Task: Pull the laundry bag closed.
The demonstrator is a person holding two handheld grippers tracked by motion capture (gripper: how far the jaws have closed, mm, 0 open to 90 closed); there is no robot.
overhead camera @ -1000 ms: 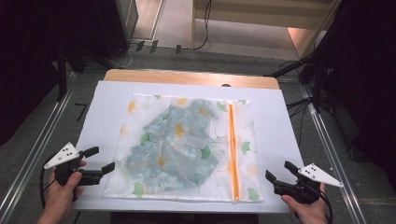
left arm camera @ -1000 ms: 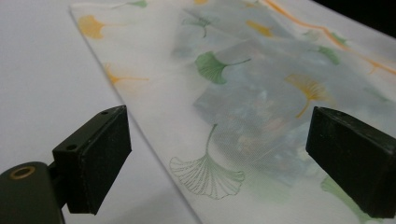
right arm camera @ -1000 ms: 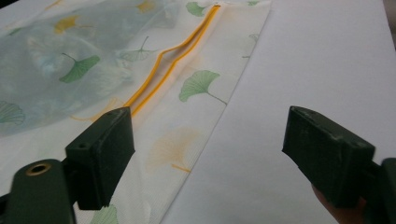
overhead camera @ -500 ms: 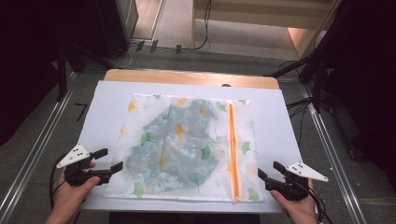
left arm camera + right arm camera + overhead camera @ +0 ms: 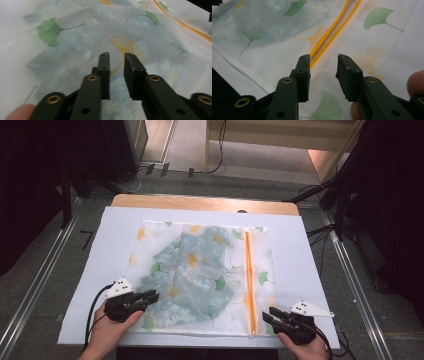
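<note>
High view: sheer white mesh bag w/ ginkgo-leaf print and orange zip [image 5: 200, 275] lies flat on white-covered bench [image 5: 310, 265]; left tool [image 5: 150, 296] at its near-left corner, right tool [image 5: 267, 314] near-right by zip. No writing readable.

Left gripper view: left tool [image 5: 117, 55] jaws just closing, narrow gap above bag [image 5: 75, 32], nothing pinched.

Right gripper view: right tool [image 5: 323, 58] closing too, still apart over bag [image 5: 372, 40].

High view sits above the near side, looking forward and down over the whole table [image 5: 310, 270]. Both gripper views ride low and super close, aimed along their jaws. All three catch the leaf-print cloth [image 5: 200, 270] [image 5: 75, 37] [image 5: 374, 37].
</note>
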